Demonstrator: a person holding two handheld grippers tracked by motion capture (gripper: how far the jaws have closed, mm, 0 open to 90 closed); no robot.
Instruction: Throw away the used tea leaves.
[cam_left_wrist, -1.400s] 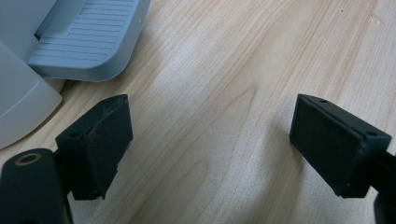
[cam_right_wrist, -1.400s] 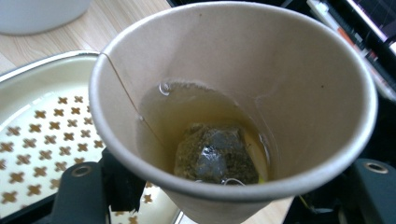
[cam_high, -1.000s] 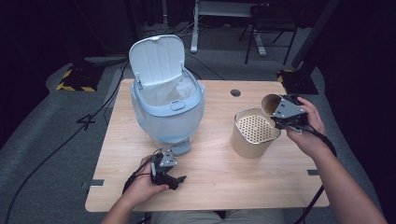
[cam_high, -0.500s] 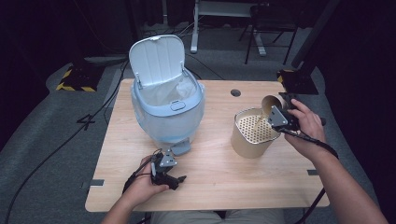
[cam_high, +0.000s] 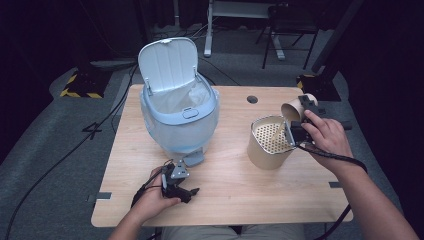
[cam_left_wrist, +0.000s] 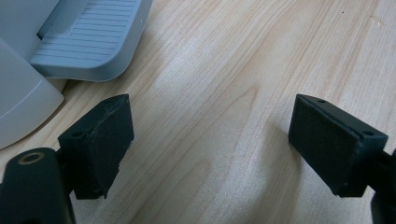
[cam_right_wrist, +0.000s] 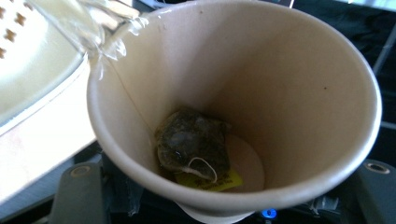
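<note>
My right gripper (cam_high: 298, 119) is shut on a brown paper cup (cam_high: 292, 108), tipped toward a tan cylindrical container (cam_high: 265, 152) with a perforated strainer top (cam_high: 272, 136). In the right gripper view the cup (cam_right_wrist: 261, 79) holds a wet tea bag (cam_right_wrist: 194, 144) with a yellow tag, and clear liquid (cam_right_wrist: 93, 23) runs off its rim onto the strainer (cam_right_wrist: 32, 70). My left gripper (cam_high: 189, 194) rests on the table in front of the light-blue pedal bin (cam_high: 180, 120). It stands open (cam_left_wrist: 210, 144) with bare wood between its pads, near the bin's pedal (cam_left_wrist: 79, 46).
The bin's lid (cam_high: 167, 65) stands open with a white liner inside, and its pedal (cam_high: 192, 160) points at my left hand. A cable hole (cam_high: 252, 99) sits in the wooden table (cam_high: 235, 200) at the back. Dark floor, cables and stands surround the table.
My right hand has shifted slightly left, bringing the tilted cup closer over the strainer container. The left hand and its gripper have stayed where they were.
</note>
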